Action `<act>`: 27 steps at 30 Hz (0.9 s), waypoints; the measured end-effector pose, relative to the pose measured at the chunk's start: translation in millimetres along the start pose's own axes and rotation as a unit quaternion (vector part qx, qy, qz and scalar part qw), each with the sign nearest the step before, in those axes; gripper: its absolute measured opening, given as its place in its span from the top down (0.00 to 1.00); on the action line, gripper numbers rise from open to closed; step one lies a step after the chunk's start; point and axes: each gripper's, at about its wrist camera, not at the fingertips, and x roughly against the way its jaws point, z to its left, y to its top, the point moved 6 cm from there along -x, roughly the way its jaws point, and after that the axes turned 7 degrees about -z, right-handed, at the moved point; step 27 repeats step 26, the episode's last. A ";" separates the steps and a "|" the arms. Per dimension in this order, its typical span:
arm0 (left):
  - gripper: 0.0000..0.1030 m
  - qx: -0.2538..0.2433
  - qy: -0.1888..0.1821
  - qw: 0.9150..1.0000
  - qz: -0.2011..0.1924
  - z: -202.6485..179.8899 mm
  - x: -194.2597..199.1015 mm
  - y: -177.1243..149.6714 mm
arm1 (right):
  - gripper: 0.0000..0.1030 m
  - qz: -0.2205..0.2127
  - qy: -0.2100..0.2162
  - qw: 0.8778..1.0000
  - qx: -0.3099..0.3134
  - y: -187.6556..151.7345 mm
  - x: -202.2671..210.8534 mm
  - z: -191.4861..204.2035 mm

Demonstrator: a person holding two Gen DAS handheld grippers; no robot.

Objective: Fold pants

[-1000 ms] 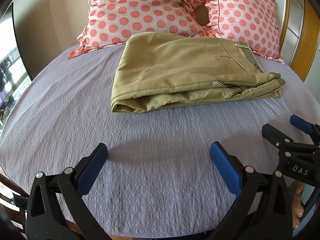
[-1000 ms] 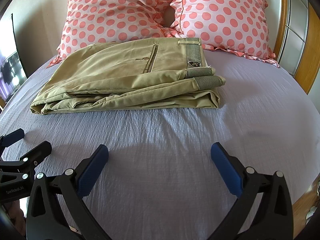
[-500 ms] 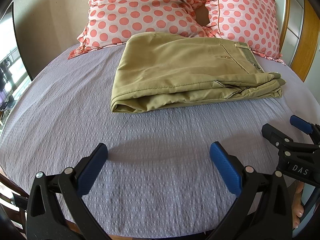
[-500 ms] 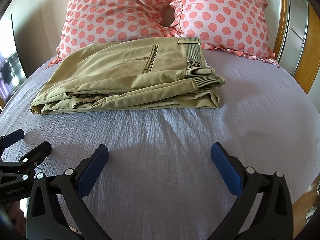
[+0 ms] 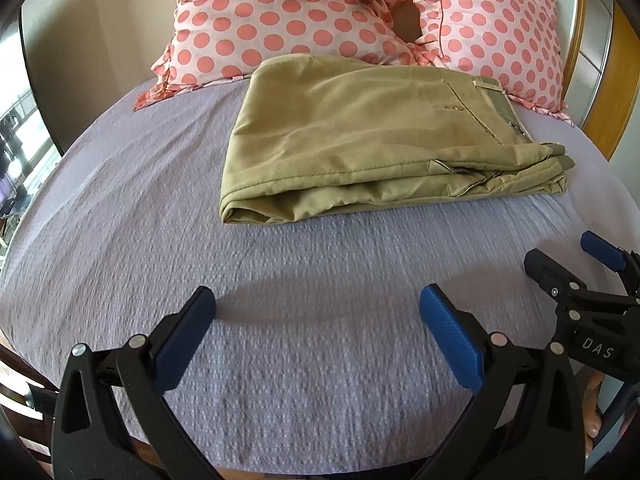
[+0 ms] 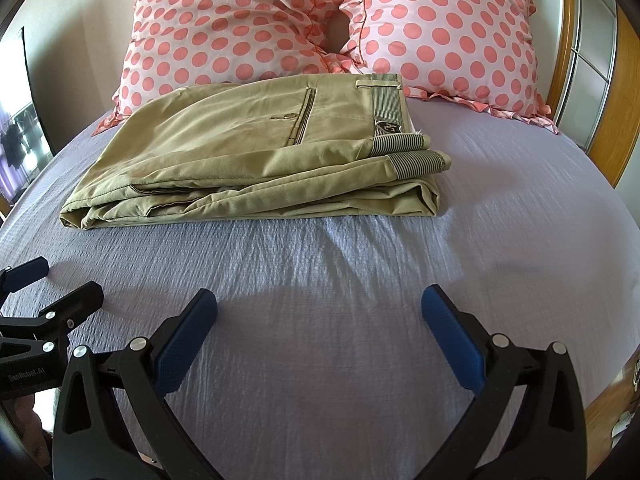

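Khaki pants [image 5: 360, 148] lie folded in a flat stack on the lilac bed sheet [image 5: 120, 240], just in front of the pillows; they also show in the right wrist view [image 6: 248, 160] with the striped waistband at the right. My left gripper [image 5: 316, 320] is open and empty, low over the sheet, well short of the pants. My right gripper [image 6: 318, 320] is open and empty too, beside the left one. The right gripper shows at the right edge of the left wrist view [image 5: 580, 280], the left gripper at the left edge of the right wrist view [image 6: 52, 292].
Two pink pillows with coral dots [image 6: 240, 28] [image 6: 448, 32] lean at the head of the bed. A wooden frame [image 6: 612, 132] runs along the right side. The near edge of the bed lies under the grippers.
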 end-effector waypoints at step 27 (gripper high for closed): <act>0.02 0.001 0.002 1.000 0.005 -1.4 -1.9 -0.4 | 0.01 0.001 0.001 1.000 0.001 0.6 0.1 -0.7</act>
